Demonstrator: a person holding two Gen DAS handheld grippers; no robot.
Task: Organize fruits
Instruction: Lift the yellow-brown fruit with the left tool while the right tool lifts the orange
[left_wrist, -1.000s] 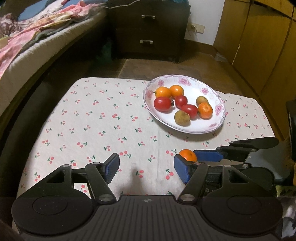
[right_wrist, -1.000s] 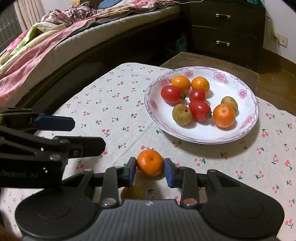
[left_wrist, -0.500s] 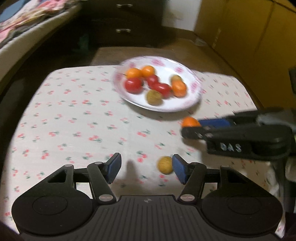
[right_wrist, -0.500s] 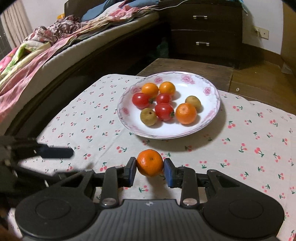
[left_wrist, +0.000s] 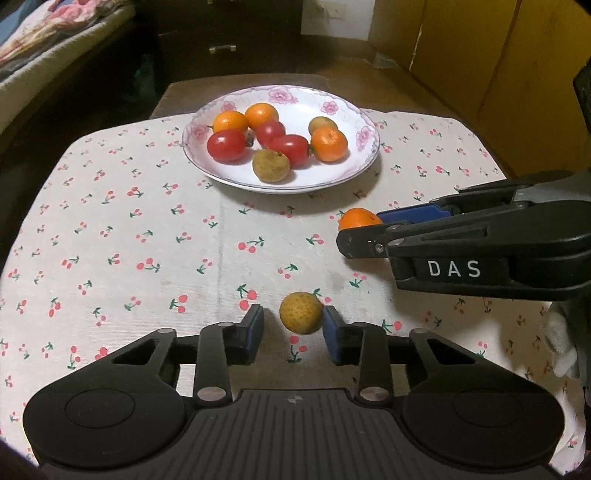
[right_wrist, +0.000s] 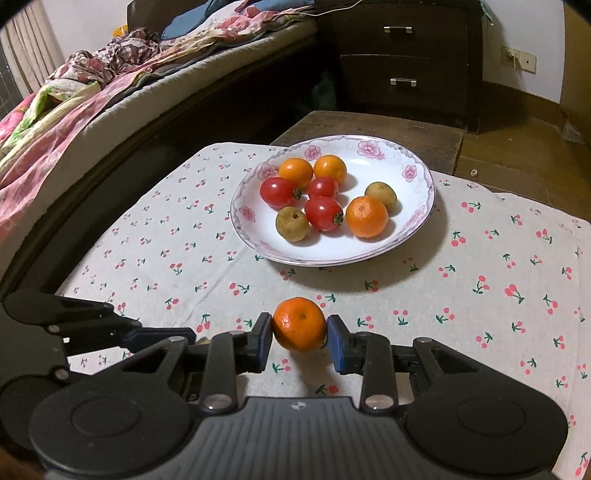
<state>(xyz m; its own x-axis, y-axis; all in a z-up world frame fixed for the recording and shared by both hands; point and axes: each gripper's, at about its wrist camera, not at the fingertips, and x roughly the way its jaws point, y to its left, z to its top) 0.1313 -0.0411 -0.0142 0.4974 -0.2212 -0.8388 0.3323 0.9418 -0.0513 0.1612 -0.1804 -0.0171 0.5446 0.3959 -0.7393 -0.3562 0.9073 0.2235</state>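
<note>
two fruits in play. right gripper (right_wrist: 299, 338) jaws pinch mandarin (right_wrist: 299, 324) just above surface (right_wrist: 498, 332), near plate (right_wrist: 421, 236). left gripper (left_wrist: 293, 330) jaws, just closing, flank yellow-brown fruit (left_wrist: 301, 312): right pad touches, left apart. centre fruit, squeeze gently or it rolls.

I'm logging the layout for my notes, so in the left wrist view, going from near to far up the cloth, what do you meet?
Left gripper with the yellow-brown fruit between its fingers → tangerine held in the right gripper → brown fruit at the plate's near side → plate's far rim → dark drawer cabinet.
</note>
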